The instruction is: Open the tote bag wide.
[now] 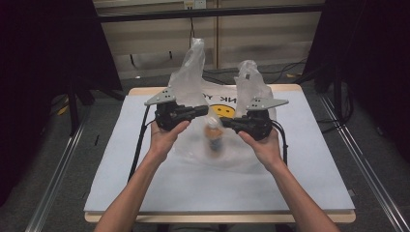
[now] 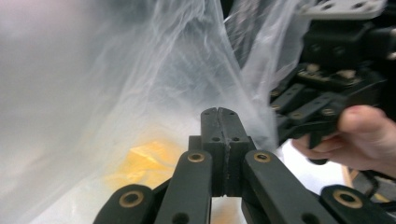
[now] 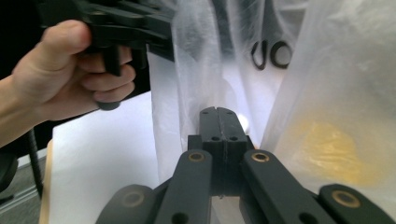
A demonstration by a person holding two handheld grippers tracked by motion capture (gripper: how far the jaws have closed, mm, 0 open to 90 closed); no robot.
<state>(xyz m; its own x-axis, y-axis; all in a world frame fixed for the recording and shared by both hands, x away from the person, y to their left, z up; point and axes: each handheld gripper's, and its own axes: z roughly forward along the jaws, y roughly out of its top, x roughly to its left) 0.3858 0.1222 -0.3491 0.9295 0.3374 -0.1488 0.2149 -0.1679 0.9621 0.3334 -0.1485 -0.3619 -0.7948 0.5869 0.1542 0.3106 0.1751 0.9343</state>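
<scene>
A clear plastic bag with a yellow smiley print stands on the pale blue table mat, its two handles pointing up. Inside it a small orange-and-blue item looks blurred. My left gripper points right and is shut on the bag's left side; in the left gripper view its jaws meet with the film spreading from them. My right gripper points left and is shut on the bag's right side, its jaws pressed together amid the plastic. A yellow blur shows through the film.
The mat covers a wooden table with open surface at the front and on both sides of the bag. Metal floor rails run along both sides of the table. Dark curtains and cables lie beyond the far edge.
</scene>
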